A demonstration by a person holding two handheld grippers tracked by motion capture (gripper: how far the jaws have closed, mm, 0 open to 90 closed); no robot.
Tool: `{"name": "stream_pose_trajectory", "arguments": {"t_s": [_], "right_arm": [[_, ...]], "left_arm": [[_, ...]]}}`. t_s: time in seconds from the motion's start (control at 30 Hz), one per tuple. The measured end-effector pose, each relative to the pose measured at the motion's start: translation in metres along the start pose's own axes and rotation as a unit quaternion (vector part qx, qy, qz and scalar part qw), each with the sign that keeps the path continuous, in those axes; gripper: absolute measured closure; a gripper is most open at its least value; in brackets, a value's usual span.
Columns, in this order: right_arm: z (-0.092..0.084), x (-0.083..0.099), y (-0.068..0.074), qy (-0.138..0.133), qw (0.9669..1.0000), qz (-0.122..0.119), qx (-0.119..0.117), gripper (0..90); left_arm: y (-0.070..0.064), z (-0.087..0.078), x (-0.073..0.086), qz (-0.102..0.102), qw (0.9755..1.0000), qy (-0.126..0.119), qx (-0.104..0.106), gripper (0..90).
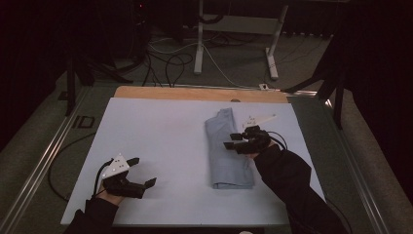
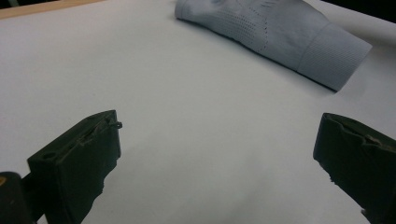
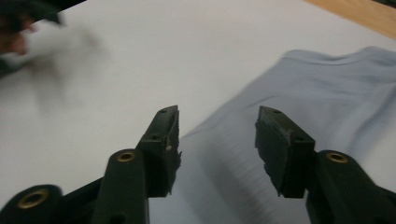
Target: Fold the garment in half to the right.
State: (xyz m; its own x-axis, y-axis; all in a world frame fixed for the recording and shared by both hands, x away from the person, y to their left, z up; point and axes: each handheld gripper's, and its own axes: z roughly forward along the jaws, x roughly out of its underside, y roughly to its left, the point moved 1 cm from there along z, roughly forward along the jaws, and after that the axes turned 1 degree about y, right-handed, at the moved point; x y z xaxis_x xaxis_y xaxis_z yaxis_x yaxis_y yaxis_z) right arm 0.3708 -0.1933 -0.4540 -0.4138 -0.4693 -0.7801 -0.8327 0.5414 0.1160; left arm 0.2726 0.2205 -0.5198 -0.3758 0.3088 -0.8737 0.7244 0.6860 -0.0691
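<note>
I see left hand-held gripper (image 1: 143, 171) spread wide, empty | right hand-held gripper (image 1: 233, 141) parted over garment (image 1: 230, 151), gripping nothing | one garment, two grippers

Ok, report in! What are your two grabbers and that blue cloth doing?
Left gripper open, over bare white sheet. Right gripper open, above folded blue cloth, not gripping. Nothing in the way.

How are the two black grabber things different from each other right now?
The left gripper hangs over bare white table, away from the folded light-blue garment; the right gripper is over that garment. The left gripper's jaws are spread very wide; the right gripper's are open, with a narrower gap. Both are black, two-jawed, held by a hand, and hold nothing.
</note>
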Motion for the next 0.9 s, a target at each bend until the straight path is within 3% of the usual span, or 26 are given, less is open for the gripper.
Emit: {"name": "stream_pose_trajectory", "arguments": {"t_s": [0.13, 0.2, 0.27, 0.37, 0.47, 0.5, 0.63, 0.9], "right_arm": [[-0.001, 0.014, 0.021, 0.011, 0.9995, -0.016, -0.024, 66.1], [0.002, 0.021, 0.029, 0.028, 0.9988, -0.032, -0.023, 69.1], [0.003, 0.025, 0.032, 0.029, 0.9987, -0.036, -0.023, 71.7], [0.012, 0.034, 0.035, 0.040, 0.9977, -0.052, -0.018, 89.6], [0.018, 0.039, 0.035, 0.058, 0.9964, -0.060, -0.014, 90.0], [0.026, 0.046, 0.035, 0.076, 0.9949, -0.063, -0.021, 90.0], [0.035, 0.060, 0.038, 0.102, 0.9925, -0.061, -0.029, 90.0], [0.034, 0.073, 0.041, 0.109, 0.9916, -0.060, -0.035, 90.0]], "left_arm": [[0.002, 0.000, 0.002, -0.003, 1.0000, -0.001, 0.000, 1.5], [0.002, 0.000, 0.002, -0.003, 1.0000, -0.001, 0.001, 1.5], [0.002, 0.001, 0.003, -0.004, 1.0000, 0.000, 0.001, 1.5], [0.003, 0.002, 0.004, -0.006, 1.0000, 0.003, 0.001, 1.5], [0.003, 0.003, 0.006, -0.005, 1.0000, 0.005, 0.002, 1.5], [0.003, 0.003, 0.006, -0.005, 1.0000, 0.005, 0.002, 1.5], [0.004, 0.002, 0.005, -0.005, 1.0000, 0.002, 0.002, 1.5], [0.003, 0.000, 0.004, -0.004, 1.0000, -0.002, 0.001, 1.5]]}}
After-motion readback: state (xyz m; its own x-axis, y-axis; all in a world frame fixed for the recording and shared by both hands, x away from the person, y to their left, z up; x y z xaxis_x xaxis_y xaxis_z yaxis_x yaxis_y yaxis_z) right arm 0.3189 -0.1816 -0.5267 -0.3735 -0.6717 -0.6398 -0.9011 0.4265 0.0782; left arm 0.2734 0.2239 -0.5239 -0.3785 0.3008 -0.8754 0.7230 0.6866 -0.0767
